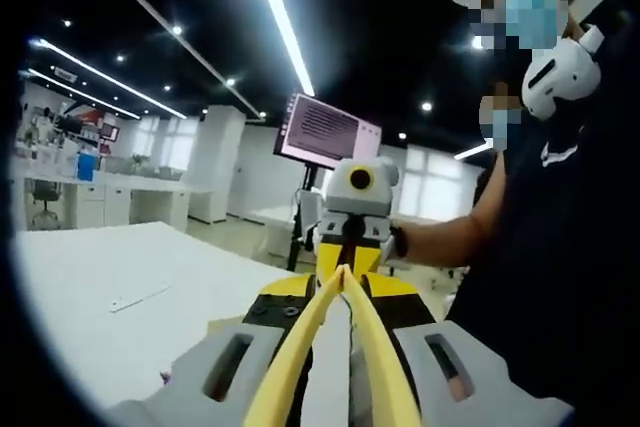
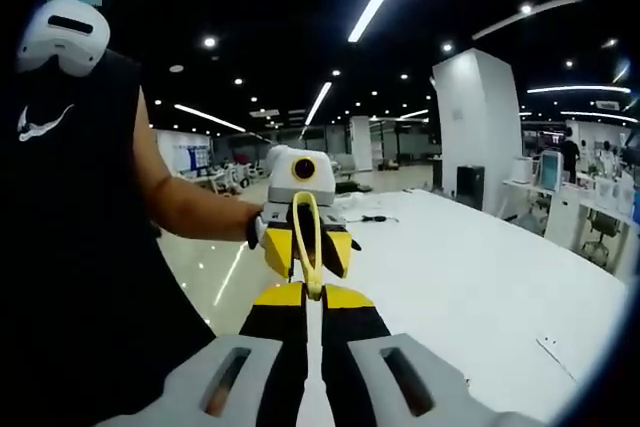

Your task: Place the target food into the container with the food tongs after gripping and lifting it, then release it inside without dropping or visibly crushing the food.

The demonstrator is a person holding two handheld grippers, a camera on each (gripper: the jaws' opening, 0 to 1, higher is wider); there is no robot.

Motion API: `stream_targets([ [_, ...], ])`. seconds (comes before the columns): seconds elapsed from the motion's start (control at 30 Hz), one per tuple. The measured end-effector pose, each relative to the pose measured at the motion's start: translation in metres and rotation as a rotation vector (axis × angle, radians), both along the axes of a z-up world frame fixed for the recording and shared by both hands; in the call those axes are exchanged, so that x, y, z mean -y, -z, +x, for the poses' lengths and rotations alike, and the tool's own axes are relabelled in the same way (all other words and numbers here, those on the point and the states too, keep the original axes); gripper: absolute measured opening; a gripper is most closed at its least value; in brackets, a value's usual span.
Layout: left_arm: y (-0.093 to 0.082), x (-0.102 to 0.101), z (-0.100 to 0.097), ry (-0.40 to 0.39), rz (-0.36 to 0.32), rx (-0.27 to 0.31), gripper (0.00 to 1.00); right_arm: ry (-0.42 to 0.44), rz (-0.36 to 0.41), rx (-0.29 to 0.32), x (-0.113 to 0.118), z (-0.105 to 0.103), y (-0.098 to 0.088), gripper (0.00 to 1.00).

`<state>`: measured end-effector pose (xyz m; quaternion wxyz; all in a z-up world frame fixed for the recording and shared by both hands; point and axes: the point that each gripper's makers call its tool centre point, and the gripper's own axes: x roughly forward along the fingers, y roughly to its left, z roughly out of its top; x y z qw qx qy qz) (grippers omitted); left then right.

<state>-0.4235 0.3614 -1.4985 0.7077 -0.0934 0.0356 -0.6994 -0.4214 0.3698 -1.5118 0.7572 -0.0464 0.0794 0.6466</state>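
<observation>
Yellow food tongs (image 1: 335,347) rise between the fingers of my left gripper (image 1: 343,292), which is shut on their two arms. The arms run together to a closed end at the fingertips of my right gripper (image 1: 352,252), which faces me head-on. In the right gripper view the tongs (image 2: 307,232) appear as a narrow yellow loop. They reach from the left gripper (image 2: 305,247) to my right gripper (image 2: 314,297), whose fingers stand almost together on that end. Both grippers hang in the air above a white table (image 2: 490,277).
A person in black (image 1: 560,257) stands close on the right of the left gripper view, hand behind the right gripper. The white table (image 1: 90,297) carries a thin flat strip (image 1: 140,297). A monitor (image 1: 328,132) stands behind. A dark box (image 2: 470,187) sits at the table's far end.
</observation>
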Motion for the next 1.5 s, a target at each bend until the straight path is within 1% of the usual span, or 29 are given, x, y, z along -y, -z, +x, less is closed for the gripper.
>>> stream_targets([
  [0.03, 0.000, 0.000, 0.000, 0.000, 0.003, 0.001, 0.14, 0.000, -0.001, 0.000, 0.000, 0.000, 0.001, 0.02],
  [0.1, 0.000, 0.001, 0.000, -0.004, 0.000, 0.023, 0.14, 0.004, 0.005, -0.001, 0.001, 0.001, 0.001, 0.02],
  [0.17, 0.000, 0.001, 0.000, -0.007, 0.003, 0.012, 0.13, 0.006, 0.012, -0.005, 0.001, 0.001, 0.001, 0.02],
  [0.23, 0.001, 0.002, 0.001, -0.009, 0.018, 0.015, 0.13, 0.011, 0.011, -0.016, 0.001, 0.002, 0.003, 0.03],
  [0.3, 0.006, 0.001, 0.004, -0.015, 0.039, -0.009, 0.14, 0.019, 0.004, -0.020, 0.001, 0.004, 0.007, 0.07],
  [0.33, 0.007, 0.001, 0.004, -0.010, 0.043, -0.015, 0.15, 0.018, 0.000, -0.040, 0.001, 0.004, 0.009, 0.09],
  [0.37, 0.008, 0.000, 0.004, -0.013, 0.042, -0.010, 0.16, 0.023, -0.001, -0.044, 0.001, 0.005, 0.009, 0.12],
  [0.43, 0.010, 0.001, 0.006, -0.024, 0.049, -0.002, 0.18, 0.034, -0.007, -0.008, 0.000, 0.007, 0.010, 0.15],
  [0.6, 0.012, 0.000, 0.008, -0.034, 0.059, 0.006, 0.20, 0.049, -0.003, -0.004, 0.001, 0.011, 0.014, 0.20],
  [0.67, 0.013, -0.001, 0.011, -0.045, 0.064, 0.013, 0.21, 0.058, 0.000, 0.005, 0.002, 0.013, 0.014, 0.22],
  [0.73, 0.013, -0.004, 0.014, -0.060, 0.063, 0.015, 0.22, 0.069, -0.005, -0.003, 0.006, 0.015, 0.015, 0.22],
  [0.8, 0.014, -0.009, 0.018, -0.078, 0.066, 0.016, 0.22, 0.115, -0.017, 0.013, 0.014, 0.023, 0.019, 0.26],
  [0.83, 0.015, -0.012, 0.020, -0.081, 0.071, 0.006, 0.23, 0.144, -0.016, 0.011, 0.020, 0.027, 0.021, 0.32],
  [0.87, 0.017, -0.015, 0.022, -0.088, 0.077, -0.016, 0.23, 0.152, -0.014, 0.012, 0.022, 0.028, 0.021, 0.37],
  [0.9, 0.017, -0.017, 0.022, -0.088, 0.077, -0.020, 0.23, 0.193, -0.013, 0.012, 0.029, 0.034, 0.024, 0.41],
  [0.93, 0.018, -0.019, 0.023, -0.096, 0.078, -0.003, 0.23, 0.220, -0.023, 0.014, 0.035, 0.037, 0.027, 0.46],
  [0.97, 0.019, -0.021, 0.026, -0.117, 0.089, 0.038, 0.23, 0.240, -0.028, 0.011, 0.041, 0.039, 0.031, 0.48],
  [1.03, 0.023, -0.024, 0.027, -0.123, 0.105, 0.035, 0.24, 0.272, -0.031, 0.011, 0.050, 0.041, 0.035, 0.50],
  [1.1, 0.026, -0.026, 0.030, -0.138, 0.119, 0.043, 0.24, 0.320, -0.075, 0.030, 0.064, 0.045, 0.046, 0.54],
  [1.13, 0.029, -0.029, 0.033, -0.146, 0.123, 0.049, 0.24, 0.344, -0.103, 0.036, 0.071, 0.046, 0.054, 0.58],
  [1.2, 0.035, -0.031, 0.038, -0.162, 0.136, 0.045, 0.24, 0.380, -0.109, 0.017, 0.079, 0.047, 0.063, 0.68],
  [1.23, 0.036, -0.032, 0.038, -0.165, 0.136, 0.043, 0.25, 0.392, -0.102, 0.008, 0.083, 0.046, 0.067, 0.77],
  [1.27, 0.039, -0.033, 0.040, -0.178, 0.139, 0.059, 0.25, 0.410, -0.094, 0.011, 0.087, 0.046, 0.070, 0.83],
  [1.3, 0.040, -0.033, 0.040, -0.177, 0.141, 0.062, 0.25, 0.444, -0.073, 0.011, 0.094, 0.048, 0.072, 0.88],
  [1.33, 0.041, -0.033, 0.040, -0.175, 0.139, 0.060, 0.25, 0.457, -0.070, 0.005, 0.098, 0.048, 0.075, 0.91],
  [1.37, 0.043, -0.033, 0.040, -0.179, 0.138, 0.073, 0.25, 0.481, -0.086, 0.004, 0.106, 0.047, 0.083, 0.91],
  [1.4, 0.046, -0.035, 0.043, -0.187, 0.143, 0.085, 0.25, 0.517, -0.111, 0.026, 0.115, 0.049, 0.088, 0.90],
  [1.43, 0.049, -0.036, 0.045, -0.189, 0.147, 0.081, 0.25, 0.559, -0.129, 0.058, 0.125, 0.051, 0.094, 0.89],
  [1.5, 0.053, -0.039, 0.048, -0.198, 0.144, 0.077, 0.25, 0.621, -0.069, 0.042, 0.137, 0.053, 0.098, 0.92],
])
